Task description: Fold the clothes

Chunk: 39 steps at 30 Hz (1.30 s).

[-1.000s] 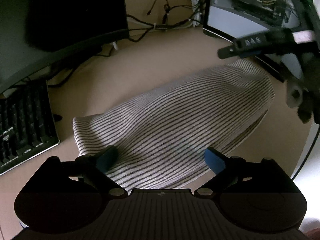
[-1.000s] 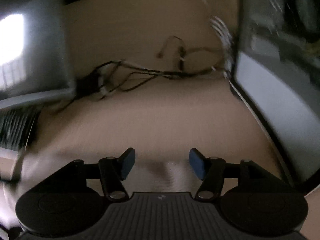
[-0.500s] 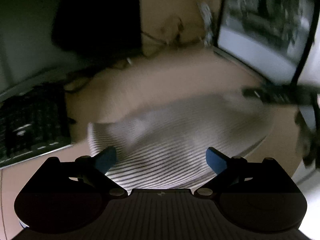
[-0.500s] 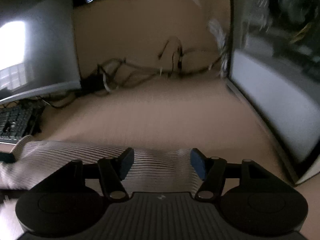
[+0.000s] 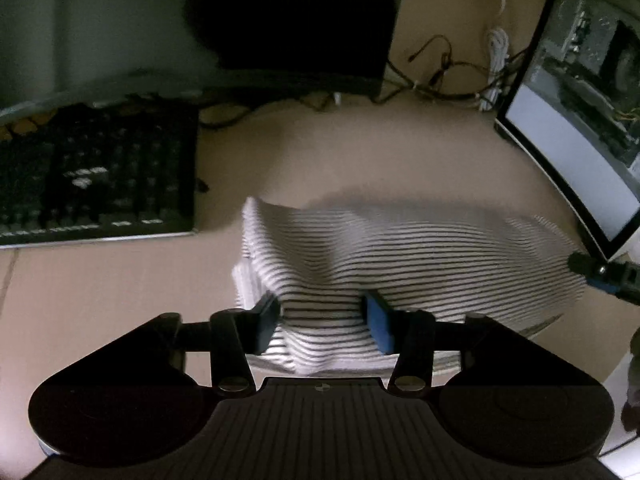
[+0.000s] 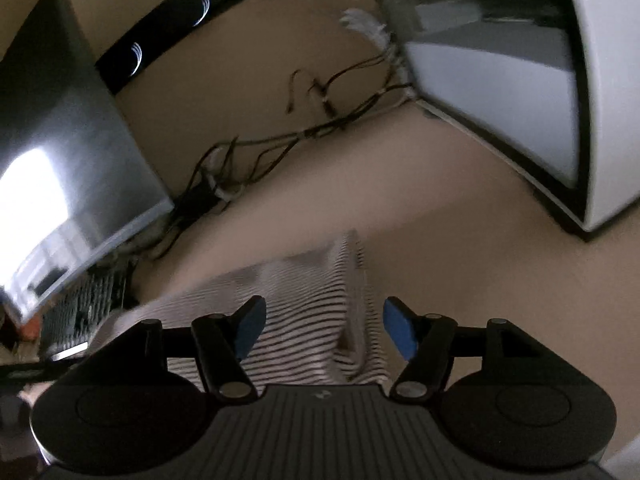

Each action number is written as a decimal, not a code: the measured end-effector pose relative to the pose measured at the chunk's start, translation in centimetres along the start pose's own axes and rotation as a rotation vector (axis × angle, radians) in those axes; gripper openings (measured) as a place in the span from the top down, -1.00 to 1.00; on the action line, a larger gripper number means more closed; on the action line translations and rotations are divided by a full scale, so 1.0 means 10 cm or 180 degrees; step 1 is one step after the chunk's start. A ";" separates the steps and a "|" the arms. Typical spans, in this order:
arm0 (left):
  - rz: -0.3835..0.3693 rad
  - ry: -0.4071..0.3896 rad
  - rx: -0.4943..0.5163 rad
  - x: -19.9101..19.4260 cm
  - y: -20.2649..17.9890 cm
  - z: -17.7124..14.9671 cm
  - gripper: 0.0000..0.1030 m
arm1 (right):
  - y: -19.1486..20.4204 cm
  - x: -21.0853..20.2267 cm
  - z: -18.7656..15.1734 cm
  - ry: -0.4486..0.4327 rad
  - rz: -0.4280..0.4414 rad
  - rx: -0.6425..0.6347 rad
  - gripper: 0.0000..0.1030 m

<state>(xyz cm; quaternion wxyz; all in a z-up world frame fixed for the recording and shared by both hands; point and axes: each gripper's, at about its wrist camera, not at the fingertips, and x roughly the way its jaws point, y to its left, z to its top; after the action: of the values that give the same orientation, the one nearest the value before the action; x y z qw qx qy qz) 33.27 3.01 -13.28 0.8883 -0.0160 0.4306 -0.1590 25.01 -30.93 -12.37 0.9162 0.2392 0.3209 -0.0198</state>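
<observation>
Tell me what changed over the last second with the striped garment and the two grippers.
The left gripper narrowed its jaws around a raised fold of the striped garment, which has bunched up higher. The right gripper swung down over the garment's other end, jaws open. The keyboard and monitors stayed put on the desk.

Both views are dim and warm-toned, with the gripper bodies along the bottom edge reduced to near-black silhouettes. Light comes from a lit monitor (image 5: 576, 152) at the right edge of the desk (image 5: 360, 168) and from a bright glare patch on the left screen (image 6: 36, 200) in the right wrist view. Fisheye distortion bends all edges; motion blur smears the striped garment (image 5: 400, 252), which casts a soft shadow toward the desk's far edge
</observation>
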 end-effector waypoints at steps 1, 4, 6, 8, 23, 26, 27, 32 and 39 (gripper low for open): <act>0.0008 -0.0043 0.0007 -0.03 -0.02 0.01 0.11 | 0.01 0.05 0.02 0.0074 0.0038 -0.0020 0.17; -0.0011 -0.0228 0.0063 -0.20 -0.07 0.02 0.25 | 0.13 -0.01 0.09 0.0020 0.0117 -0.0166 0.58; 0.0014 -0.0328 0.0090 -0.33 -0.06 0.03 0.25 | 0.19 -0.09 0.12 -0.0076 0.0199 -0.0221 0.60; 0.0087 -0.0324 0.0060 -0.38 -0.03 -0.02 0.27 | 0.20 -0.17 0.13 -0.0133 0.0284 -0.0198 0.60; -0.0009 0.0020 -0.0037 -0.64 0.08 -0.69 -0.02 | 0.05 -0.28 -0.37 -0.0009 0.0025 -0.0455 0.57; -0.0035 -0.0231 -0.0008 -0.70 0.01 -0.46 -0.49 | 0.07 -0.28 -0.34 0.0011 0.0027 -0.0470 0.55; -0.0021 -0.0273 -0.0006 -0.68 -0.01 -0.36 -0.60 | 0.06 -0.28 -0.32 0.0021 0.0039 -0.0438 0.48; 0.0079 0.0009 0.0056 -0.26 -0.09 -0.07 -0.71 | 0.07 -0.34 -0.16 0.0011 0.0148 -0.0307 0.02; 0.0093 0.0002 0.0224 -0.15 -0.17 -0.11 0.27 | 0.13 -0.23 -0.15 -0.0001 0.0012 -0.0360 0.58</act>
<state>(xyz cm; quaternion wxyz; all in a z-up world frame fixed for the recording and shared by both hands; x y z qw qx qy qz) 31.13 2.00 -12.51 0.8904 0.0216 0.4252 -0.1611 22.54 -29.34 -11.46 0.9284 0.1875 0.3209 0.0000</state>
